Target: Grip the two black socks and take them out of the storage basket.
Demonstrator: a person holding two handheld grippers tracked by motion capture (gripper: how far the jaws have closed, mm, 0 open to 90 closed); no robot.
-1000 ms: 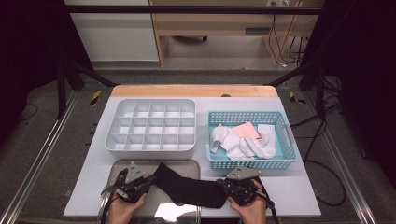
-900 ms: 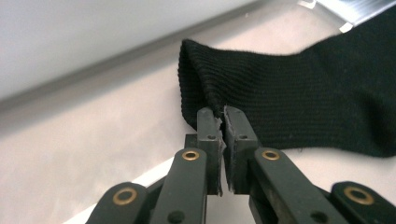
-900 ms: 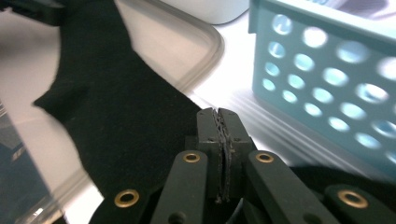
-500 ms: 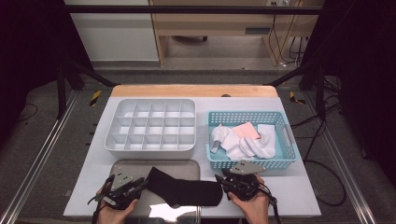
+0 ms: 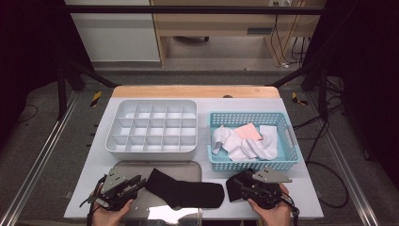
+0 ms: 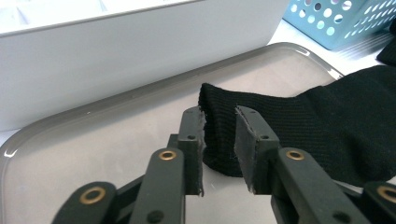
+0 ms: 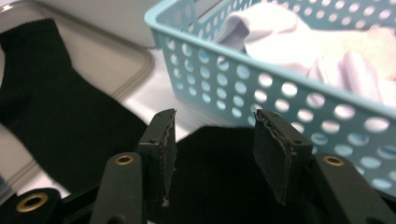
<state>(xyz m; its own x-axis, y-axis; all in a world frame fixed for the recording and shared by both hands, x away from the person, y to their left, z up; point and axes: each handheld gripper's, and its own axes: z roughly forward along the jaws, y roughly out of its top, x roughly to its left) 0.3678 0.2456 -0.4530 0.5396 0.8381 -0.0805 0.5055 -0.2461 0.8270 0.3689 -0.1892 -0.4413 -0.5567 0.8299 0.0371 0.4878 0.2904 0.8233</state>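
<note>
The long black knitted sock (image 5: 184, 190) lies flat, its long axis running across the table from my left to my right. Its ribbed cuff end points toward my left gripper (image 5: 136, 183) and rests on the shallow grey metal tray (image 5: 141, 165); its other end reaches past the tray's right edge onto the white tabletop (image 5: 306, 188), just in front of the light blue perforated plastic basket (image 5: 287, 160). My left gripper's jaws have just been opening and now stand slightly apart, the cuff just beyond their tips, pads off it. My right gripper (image 5: 241, 187) has also just been opening; it hangs wide above the sock's dark end, gripping nothing.
</note>
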